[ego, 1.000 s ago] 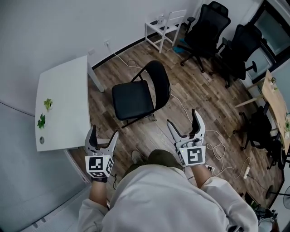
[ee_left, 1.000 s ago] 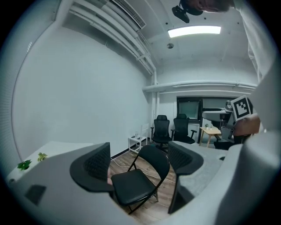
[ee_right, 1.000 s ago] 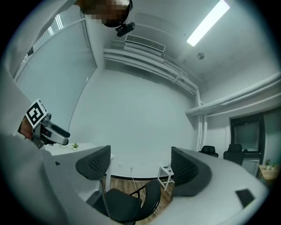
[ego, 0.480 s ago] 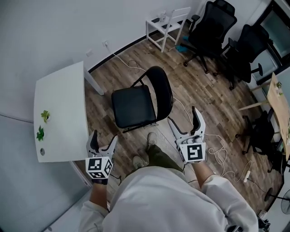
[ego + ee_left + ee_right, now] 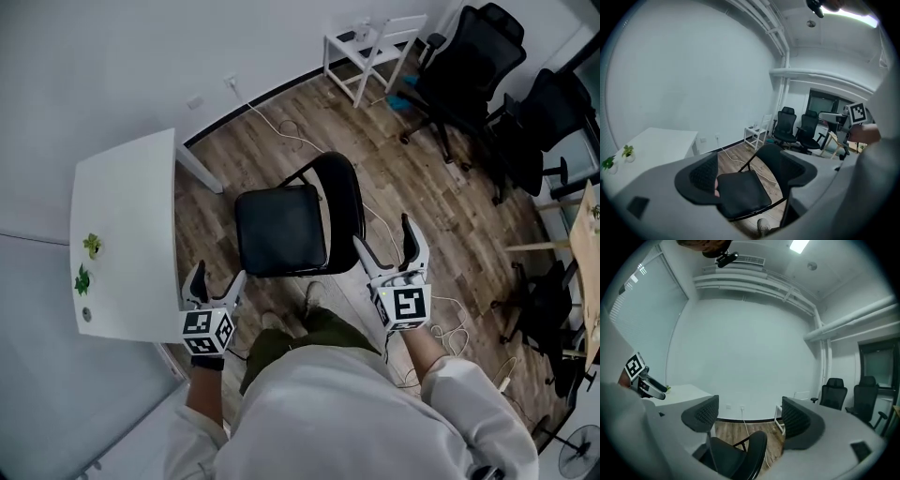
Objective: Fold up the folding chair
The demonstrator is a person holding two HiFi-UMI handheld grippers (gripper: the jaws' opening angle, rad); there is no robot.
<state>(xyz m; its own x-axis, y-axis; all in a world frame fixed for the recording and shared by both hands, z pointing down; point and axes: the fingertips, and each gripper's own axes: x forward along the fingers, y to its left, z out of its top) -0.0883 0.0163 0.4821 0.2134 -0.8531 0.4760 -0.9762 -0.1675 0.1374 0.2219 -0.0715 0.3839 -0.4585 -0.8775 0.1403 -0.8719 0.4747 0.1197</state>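
Observation:
The black folding chair (image 5: 286,225) stands unfolded on the wood floor in front of me, seat flat, backrest on the right. My left gripper (image 5: 216,286) is open, low at the chair's front-left corner, nothing between its jaws. My right gripper (image 5: 384,248) is open too, just right of the backrest and apart from it. In the left gripper view the chair seat (image 5: 740,193) shows between the open left gripper (image 5: 751,176) jaws. In the right gripper view the chair's backrest (image 5: 750,459) sits low between the open right gripper (image 5: 749,419) jaws.
A white table (image 5: 127,234) with small green plants (image 5: 86,264) stands left of the chair. Cables (image 5: 281,127) run over the floor behind it. Black office chairs (image 5: 473,56) and a white shelf (image 5: 370,42) stand at the far right. My shoe (image 5: 312,295) is by the chair's front.
I have stepped closer to the chair. Both grippers have come nearer to it, the right one up beside the backrest. Both stay open.

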